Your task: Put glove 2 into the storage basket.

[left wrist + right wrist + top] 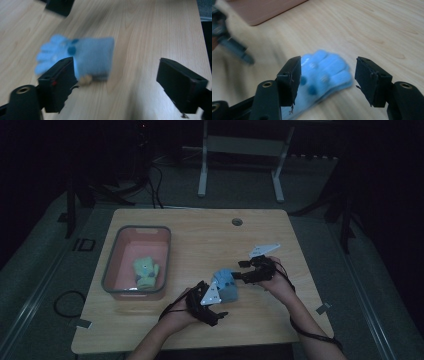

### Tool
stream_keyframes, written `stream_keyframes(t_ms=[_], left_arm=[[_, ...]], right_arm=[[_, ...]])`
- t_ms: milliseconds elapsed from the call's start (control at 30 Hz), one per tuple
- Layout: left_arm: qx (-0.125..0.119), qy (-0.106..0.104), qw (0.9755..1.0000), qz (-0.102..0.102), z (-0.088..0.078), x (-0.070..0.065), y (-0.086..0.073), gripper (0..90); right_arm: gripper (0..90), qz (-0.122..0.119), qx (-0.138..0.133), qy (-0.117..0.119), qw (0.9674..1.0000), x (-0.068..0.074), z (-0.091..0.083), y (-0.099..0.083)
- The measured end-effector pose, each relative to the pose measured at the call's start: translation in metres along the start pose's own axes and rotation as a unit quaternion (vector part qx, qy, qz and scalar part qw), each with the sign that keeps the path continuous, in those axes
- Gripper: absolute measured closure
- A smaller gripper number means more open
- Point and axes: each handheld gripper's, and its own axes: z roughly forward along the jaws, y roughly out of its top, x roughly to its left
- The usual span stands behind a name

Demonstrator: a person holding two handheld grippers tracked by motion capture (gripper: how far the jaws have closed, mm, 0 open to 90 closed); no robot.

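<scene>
Done: one green sock [145,272] lies in the pink bin [112,255].
Left to do: blue sock [227,285] lies on the table [200,240], between both grippers.
Left gripper [216,312]: jaws apart, holding nothing.
Right gripper [239,270]: jaws apart around the sock's toes, not pinching.

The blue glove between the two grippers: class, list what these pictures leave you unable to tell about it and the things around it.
- Blue glove: motion blur in the left gripper view smears its dots and cuff.
- Blue glove's fingertips, high view: covered by the left gripper and its grey plate.
- Green glove in the pink bin: too small and dim to read its pattern.
- Pink bin, right gripper view: cut off by the top edge.
</scene>
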Motion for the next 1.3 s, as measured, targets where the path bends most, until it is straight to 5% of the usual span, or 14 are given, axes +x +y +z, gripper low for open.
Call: stream_keyframes(t_ms=[333,667,900,1033,1067,1133,1300], left_arm=[[0.001,-0.002,0.9994,0.033,0.031,0.005,0.014,30.0],[0.043,0.002,0.9976,0.054,0.053,0.013,0.007,38.3],[0.065,0.019,0.9953,0.069,0.058,0.009,0.005,44.5],[0.065,0.034,0.9943,0.077,0.058,0.008,0.004,56.5],[0.068,0.032,0.9943,0.076,0.058,0.009,0.004,59.3],[0.071,0.023,0.9952,0.063,0.057,0.011,0.006,63.6],[0.065,0.016,0.9965,0.05,0.052,0.016,0.008,72.7]], right_arm=[[35.7,0.017,0.023,-0.003,0.9996,-0.009,0.036,-0.002],[32.0,0.024,0.052,-0.013,0.9983,-0.014,0.059,-0.021],[44.2,0.013,0.061,-0.01,0.998,-0.009,0.059,-0.019],[52.0,0.011,0.07,0.0,0.9975,-0.007,0.058,-0.018],[62.9,0.017,0.074,0.02,0.9969,-0.007,0.058,-0.017],[68.6,0.024,0.074,0.029,0.9965,-0.007,0.059,-0.017],[74.7,0.052,0.081,0.049,0.9941,-0.008,0.06,-0.016]])
